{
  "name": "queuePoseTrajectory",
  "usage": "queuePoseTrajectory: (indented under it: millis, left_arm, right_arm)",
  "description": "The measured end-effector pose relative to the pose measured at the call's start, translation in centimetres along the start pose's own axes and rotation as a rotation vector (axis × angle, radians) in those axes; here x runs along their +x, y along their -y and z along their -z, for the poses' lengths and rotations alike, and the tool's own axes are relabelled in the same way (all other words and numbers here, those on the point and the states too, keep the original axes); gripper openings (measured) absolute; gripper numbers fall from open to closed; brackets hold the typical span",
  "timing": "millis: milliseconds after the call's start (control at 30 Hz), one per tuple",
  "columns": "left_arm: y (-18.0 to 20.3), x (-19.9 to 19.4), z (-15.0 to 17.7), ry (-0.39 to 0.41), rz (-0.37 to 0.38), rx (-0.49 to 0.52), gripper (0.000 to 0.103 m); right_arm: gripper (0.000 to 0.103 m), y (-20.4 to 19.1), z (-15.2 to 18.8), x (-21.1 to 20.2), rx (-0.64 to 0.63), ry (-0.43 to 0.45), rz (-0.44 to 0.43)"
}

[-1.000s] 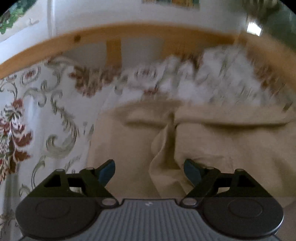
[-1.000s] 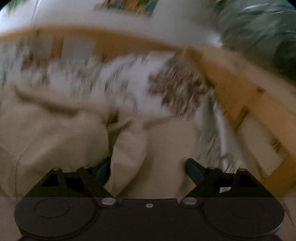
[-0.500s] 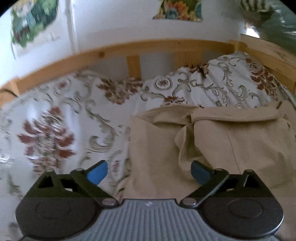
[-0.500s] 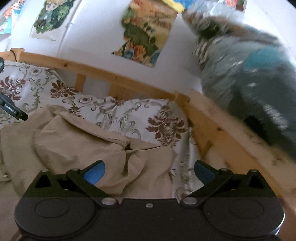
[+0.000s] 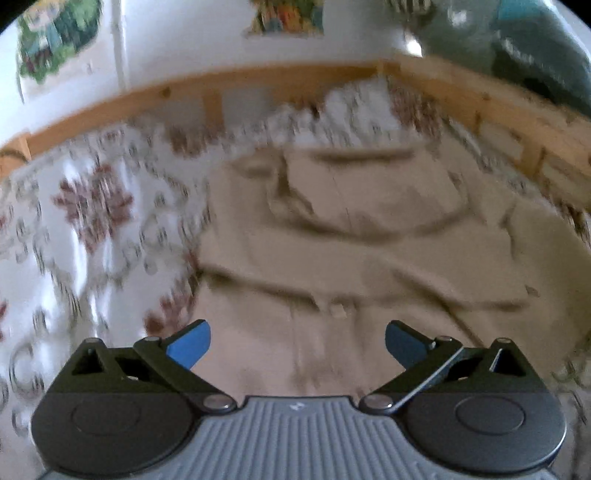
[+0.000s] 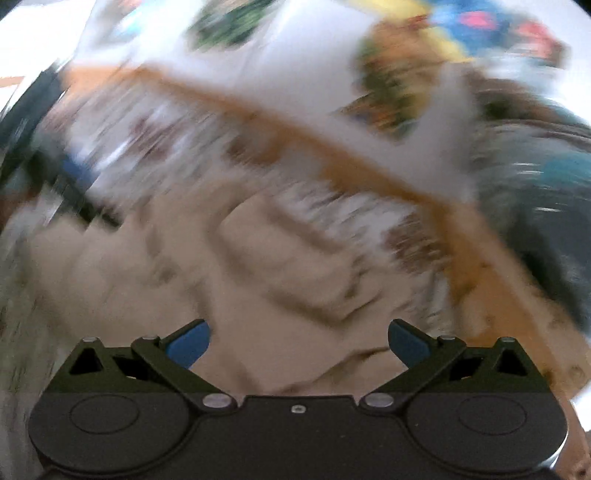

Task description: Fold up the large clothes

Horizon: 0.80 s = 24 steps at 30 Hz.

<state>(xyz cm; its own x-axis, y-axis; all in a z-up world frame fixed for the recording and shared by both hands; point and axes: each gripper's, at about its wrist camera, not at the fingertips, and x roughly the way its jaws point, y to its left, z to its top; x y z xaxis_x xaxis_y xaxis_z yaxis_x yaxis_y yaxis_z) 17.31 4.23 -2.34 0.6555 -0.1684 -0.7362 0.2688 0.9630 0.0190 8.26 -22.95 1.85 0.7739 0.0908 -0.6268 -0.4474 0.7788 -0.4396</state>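
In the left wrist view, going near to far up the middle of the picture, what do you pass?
Left gripper, its jaws open with nothing between them → beige garment → floral bedsheet → wooden bed rail → white wall with a picture.

Soft, dim daylight fills both fisheye views, with no hard shadows. Motion blur smears the patterned bedsheet [image 5: 92, 206] and beige garment [image 5: 362, 258] in the left view; the right view is streaked far worse, its wooden bed rail [image 6: 332, 147] and wall pictures [image 6: 399, 92] reduced to smudges. Only the claw bodies at the bottom stay sharp. Corners curve into black.
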Motion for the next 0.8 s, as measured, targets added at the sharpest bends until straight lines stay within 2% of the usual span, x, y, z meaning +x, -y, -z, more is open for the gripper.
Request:
queuePoseTrajectory:
  millis: [67, 200, 300, 400, 500, 600, 800]
  left_arm:
    - [0.4, -0.6, 0.1, -0.014, 0.013, -0.007, 0.102]
    - [1.4, -1.4, 0.5, -0.023, -0.014, 0.023, 0.102]
    - [2.1, -1.1, 1.4, -0.059, 0.014, 0.054, 0.102]
    - [3.3, -0.4, 2.0, -0.104, 0.066, 0.121, 0.102]
    - [4.5, 0.6, 2.7, -0.133, 0.082, 0.191, 0.102]
    - [5.0, 1.5, 3.3, -0.163, 0.095, 0.224, 0.102]
    - [4.5, 2.2, 3.7, -0.166, 0.148, 0.208, 0.102]
  right_arm:
    - [0.102, -1.3, -0.1, 1.2, -0.072, -0.070, -0.037]
    - [0.102, -4.3, 0.3, 4.5, -0.197, -0.270, -0.192]
    - [0.102, -6.1, 1.3, 6.4, -0.275, -0.376, -0.261]
    - [0.102, -7.2, 1.7, 7.5, -0.349, -0.400, -0.225]
    - [0.099, -8.3, 2.5, 9.1, -0.419, -0.433, -0.180]
    - [0.099, -8.8, 3.3, 10.1, -0.472, -0.430, -0.151]
    - [0.094, -5.7, 1.9, 9.4, -0.318, -0.326, -0.117]
